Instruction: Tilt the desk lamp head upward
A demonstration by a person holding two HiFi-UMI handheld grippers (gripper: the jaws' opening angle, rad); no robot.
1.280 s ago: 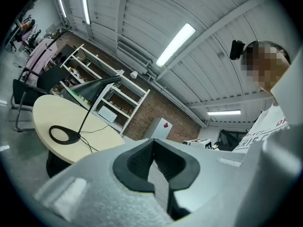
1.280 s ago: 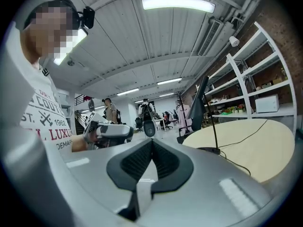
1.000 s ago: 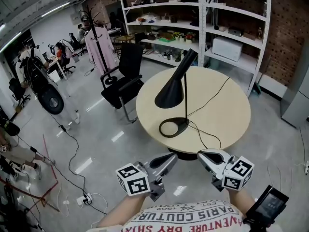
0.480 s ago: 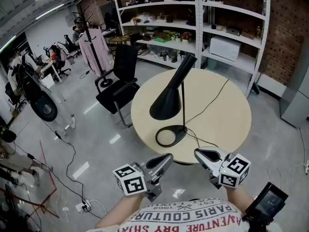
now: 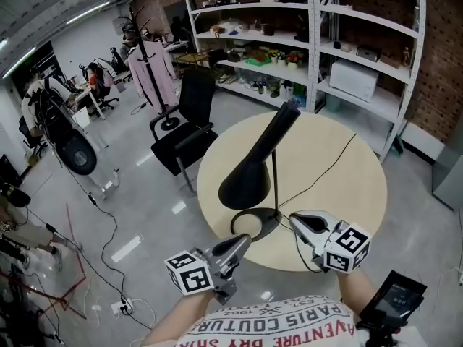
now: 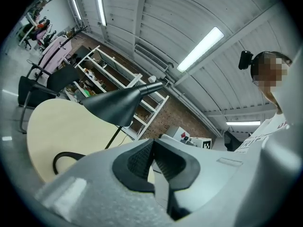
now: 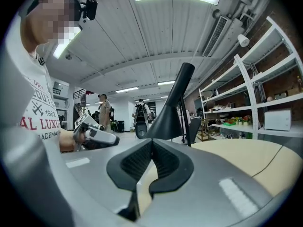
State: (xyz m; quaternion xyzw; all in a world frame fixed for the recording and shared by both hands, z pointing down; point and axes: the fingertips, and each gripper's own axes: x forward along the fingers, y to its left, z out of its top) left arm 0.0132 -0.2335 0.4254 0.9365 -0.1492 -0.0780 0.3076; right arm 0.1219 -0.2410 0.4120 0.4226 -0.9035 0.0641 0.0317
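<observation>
While L gripper (image 5: 242, 240) shut, lamp (image 5: 246, 183) untouched — black

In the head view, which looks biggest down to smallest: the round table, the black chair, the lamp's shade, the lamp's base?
1. round table
2. black chair, though it stands farther off
3. lamp shade and lamp base: about alike, no ranking

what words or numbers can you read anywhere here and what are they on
"PARIS COUTUR": upside down and cut off at the end, on the person's shirt in the head view.
"1962": on the same shirt, in the head view and the right gripper view.
"AL LUX": cut off at the start, on the shirt in the right gripper view.
Cubes on the left gripper and right gripper: square markers only, no words.
Labels on the shelves: too small to read.
</observation>
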